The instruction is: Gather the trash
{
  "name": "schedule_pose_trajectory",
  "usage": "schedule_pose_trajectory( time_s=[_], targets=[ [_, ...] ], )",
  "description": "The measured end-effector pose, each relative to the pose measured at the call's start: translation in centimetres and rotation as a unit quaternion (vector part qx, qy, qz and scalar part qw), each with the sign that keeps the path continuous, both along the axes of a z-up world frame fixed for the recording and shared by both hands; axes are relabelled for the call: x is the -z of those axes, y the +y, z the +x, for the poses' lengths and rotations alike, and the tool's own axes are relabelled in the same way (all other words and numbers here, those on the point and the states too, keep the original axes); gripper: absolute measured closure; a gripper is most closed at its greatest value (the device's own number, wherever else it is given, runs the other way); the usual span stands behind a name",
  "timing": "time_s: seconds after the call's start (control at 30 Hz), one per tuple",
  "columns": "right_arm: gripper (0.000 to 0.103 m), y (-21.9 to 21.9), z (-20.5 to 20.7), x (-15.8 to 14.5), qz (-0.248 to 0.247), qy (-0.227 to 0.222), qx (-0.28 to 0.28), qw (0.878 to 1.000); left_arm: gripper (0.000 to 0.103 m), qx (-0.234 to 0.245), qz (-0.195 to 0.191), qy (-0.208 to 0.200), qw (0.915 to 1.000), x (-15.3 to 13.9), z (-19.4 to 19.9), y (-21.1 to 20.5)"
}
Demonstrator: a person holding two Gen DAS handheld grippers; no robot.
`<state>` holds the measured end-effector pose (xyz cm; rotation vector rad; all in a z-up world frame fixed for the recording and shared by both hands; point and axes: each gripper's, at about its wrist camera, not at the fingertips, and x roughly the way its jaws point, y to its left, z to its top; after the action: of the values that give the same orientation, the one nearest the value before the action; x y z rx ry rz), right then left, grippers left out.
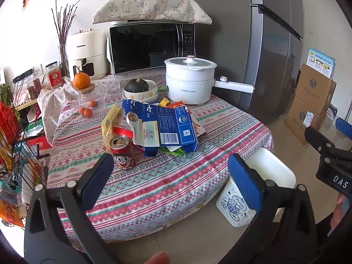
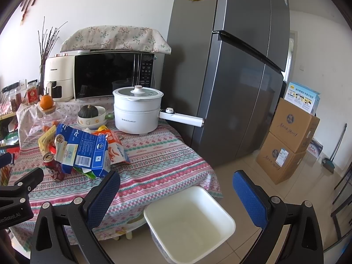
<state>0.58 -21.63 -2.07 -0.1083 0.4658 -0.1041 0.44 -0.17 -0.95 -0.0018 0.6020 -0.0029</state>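
Left claw (image 1: 170,171): open wide, holding nothing, above the near part of the surface (image 1: 167,187).
Right claw (image 2: 176,189): open wide, holding nothing, above the bin (image 2: 189,222) and the surface edge.
Trash: heaped together on the middle-left of the surface, short of the pot (image 1: 189,81).
Can (image 1: 122,153): red with a cartoon face, upright, top opened, at the near-left edge of the heap, just beside the left claw's left finger in the left view.
Blue carton (image 1: 162,125): torn and flattened, lies on top of the heap, touching the can's far side.
Yellow wrapper (image 1: 112,121): stands crumpled behind the can.
Orange packet (image 2: 115,149): sticks out from under the carton on its right side.
Green wrapper (image 1: 173,151): peeks out below the carton's near edge.
Bin: white, empty, on the floor against the surface's near-right edge, well apart from the heap.
Pot: white, lidded, on the far side of the surface, handle pointing at the fridge (image 2: 231,77).
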Motion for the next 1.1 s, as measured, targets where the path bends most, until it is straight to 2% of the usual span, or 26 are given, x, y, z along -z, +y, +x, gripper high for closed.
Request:
schedule_pose_trajectory(
  time_s=[0.47,0.8,0.93,1.1],
  targets=[
    [0.0,0.0,0.0,0.1,-0.005,0.0,0.0,1.0,0.0,-0.012,0.007,-0.001,0.9999,0.1,0.2,0.5],
    [0.0,0.3,0.5,0.5,-0.028,0.014,-0.004,0.999,0.0,-0.04,-0.009,0.0,0.9992,0.7,0.6,2.0],
    [0.0,0.9,0.5,0.5,-0.035,0.016,-0.023,0.999,0.0,-0.046,-0.016,0.0,0.9988,0.8,0.8,2.4],
    [0.0,1.4,1.5,0.1,-0.037,0.028,-0.032,0.998,0.0,-0.055,0.001,0.018,0.9983,0.9,1.5,2.6]
  ],
)
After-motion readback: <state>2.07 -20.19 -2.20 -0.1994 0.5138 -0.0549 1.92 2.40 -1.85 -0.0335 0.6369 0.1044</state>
